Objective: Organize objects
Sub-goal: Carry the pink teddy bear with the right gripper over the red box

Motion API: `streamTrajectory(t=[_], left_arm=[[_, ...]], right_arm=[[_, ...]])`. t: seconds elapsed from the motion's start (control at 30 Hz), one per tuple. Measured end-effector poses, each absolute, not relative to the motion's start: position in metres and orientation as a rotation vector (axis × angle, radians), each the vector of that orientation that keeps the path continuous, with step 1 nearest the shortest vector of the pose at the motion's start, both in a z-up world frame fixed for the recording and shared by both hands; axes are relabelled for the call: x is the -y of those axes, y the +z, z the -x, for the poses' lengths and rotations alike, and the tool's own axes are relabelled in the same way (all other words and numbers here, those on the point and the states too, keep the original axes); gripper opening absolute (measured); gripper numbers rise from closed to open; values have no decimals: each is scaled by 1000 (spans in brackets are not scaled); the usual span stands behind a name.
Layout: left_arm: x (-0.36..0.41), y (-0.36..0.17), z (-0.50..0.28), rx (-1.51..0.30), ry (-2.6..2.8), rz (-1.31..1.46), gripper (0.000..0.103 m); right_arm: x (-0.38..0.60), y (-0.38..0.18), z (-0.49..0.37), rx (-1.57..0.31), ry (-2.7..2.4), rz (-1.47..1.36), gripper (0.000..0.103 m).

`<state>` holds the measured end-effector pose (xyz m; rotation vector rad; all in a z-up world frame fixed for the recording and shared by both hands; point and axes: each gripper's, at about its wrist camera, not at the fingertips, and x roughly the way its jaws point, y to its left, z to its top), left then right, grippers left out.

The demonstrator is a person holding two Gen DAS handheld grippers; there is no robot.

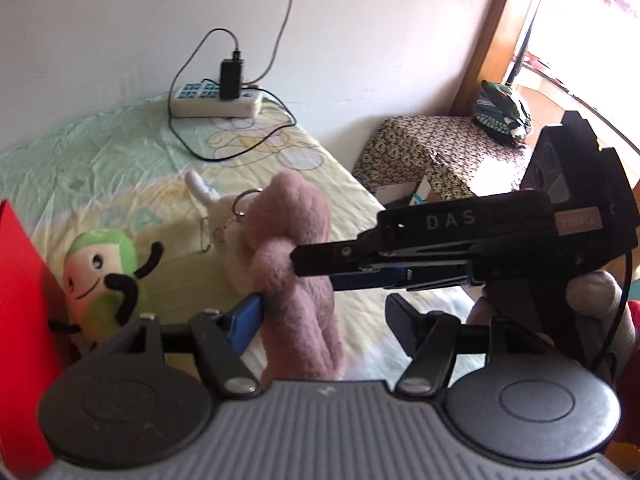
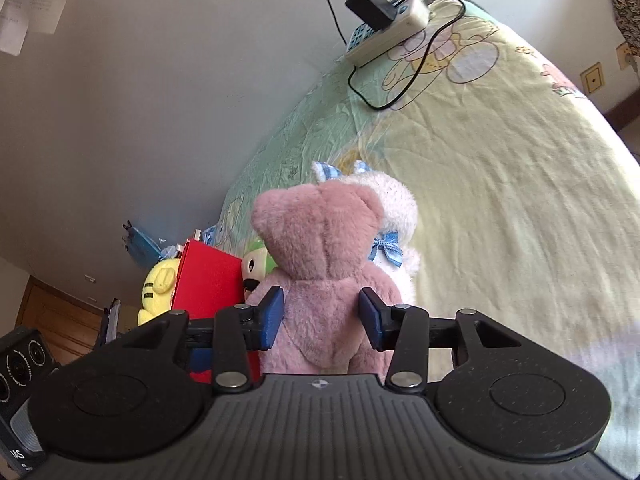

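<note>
A pink plush bear [image 2: 324,276] stands upright on the bed, back toward the right wrist camera. My right gripper [image 2: 322,322] is shut on the bear's waist, blue pads pressed to both sides; it also shows in the left wrist view [image 1: 296,260], reaching in from the right. My left gripper [image 1: 324,320] is open, with the bear [image 1: 298,264] between its fingers and its left blue pad [image 1: 244,326] beside the bear. A white plush [image 2: 394,208] with blue bows stands just behind the bear. A green-and-white plush [image 1: 102,276] leans beside a red box [image 1: 24,320].
A yellow plush [image 2: 158,286] lies behind the red box [image 2: 210,284]. A white power strip [image 1: 216,100] with a black charger and cables lies at the bed's far end by the wall. A patterned stool [image 1: 440,152] stands off the bed's right side.
</note>
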<state>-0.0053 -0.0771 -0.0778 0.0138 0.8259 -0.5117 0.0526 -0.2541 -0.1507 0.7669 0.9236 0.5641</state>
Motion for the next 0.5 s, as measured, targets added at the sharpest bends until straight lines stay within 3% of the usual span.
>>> streamTrajectory(t=[0.43, 0.5], left_arm=[[140, -91, -10, -846, -666, -110, 73], [144, -93, -12, -859, -679, -116, 74]], right_arm=[[317, -164, -48, -925, 433, -813, 51], [328, -171, -49, -925, 406, -849, 56]])
